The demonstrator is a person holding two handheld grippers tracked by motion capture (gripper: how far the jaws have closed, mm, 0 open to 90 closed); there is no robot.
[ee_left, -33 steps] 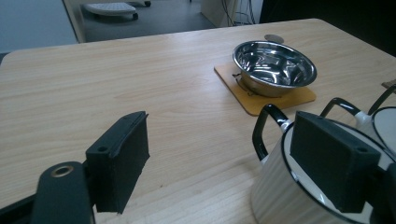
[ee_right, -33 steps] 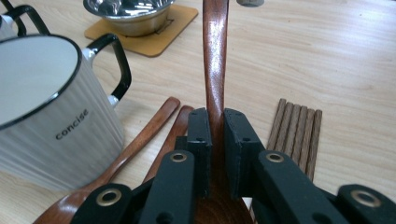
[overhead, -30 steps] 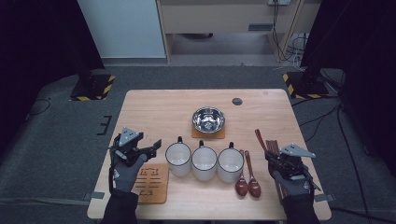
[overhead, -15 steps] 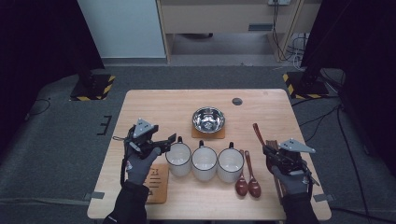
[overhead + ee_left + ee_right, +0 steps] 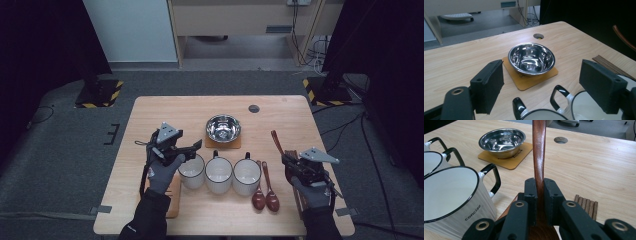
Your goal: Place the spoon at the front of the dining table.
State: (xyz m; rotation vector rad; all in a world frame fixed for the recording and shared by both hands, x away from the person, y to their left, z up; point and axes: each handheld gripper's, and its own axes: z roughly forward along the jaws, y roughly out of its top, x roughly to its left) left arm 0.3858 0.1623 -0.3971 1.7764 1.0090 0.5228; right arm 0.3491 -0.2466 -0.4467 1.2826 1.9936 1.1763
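Dark curtains and grey carpet surround a pale wooden table [image 5: 165, 115] that carries a shiny steel bowl [image 5: 223, 128] on a square tan coaster [image 5: 235, 145], a row of three white enamel mugs with black rims [image 5: 219, 175], two dark wooden spoons [image 5: 265, 197] lying side by side to the right of the mugs, and a bundle of dark brown chopsticks [image 5: 586, 203] near the right edge.

The right gripper [image 5: 539, 187] has its fingers [image 5: 550, 195] nearly shut on the handle of a long reddish-brown wooden spoon [image 5: 539, 152], whose handle rises away from the camera and slants toward the far side of the table in the high view. That spoon is lifted off the table and appears ready to be placed, perhaps in a mug or beside the two spoons; nothing shows yet in any mug.

The left gripper [image 5: 192, 150] hangs over the leftmost mug [image 5: 191, 171] with its fingers [image 5: 490, 87] spread wide and nothing between them. In its own view the mug rims and black handles lie just below, the steel bowl beyond.

Compared with a second ago, the left gripper has travelled from above the wooden board [image 5: 172, 200] at the near left toward the mugs, rising slightly. The right gripper has hardly shifted, and its grip on the spoon looks unchanged.
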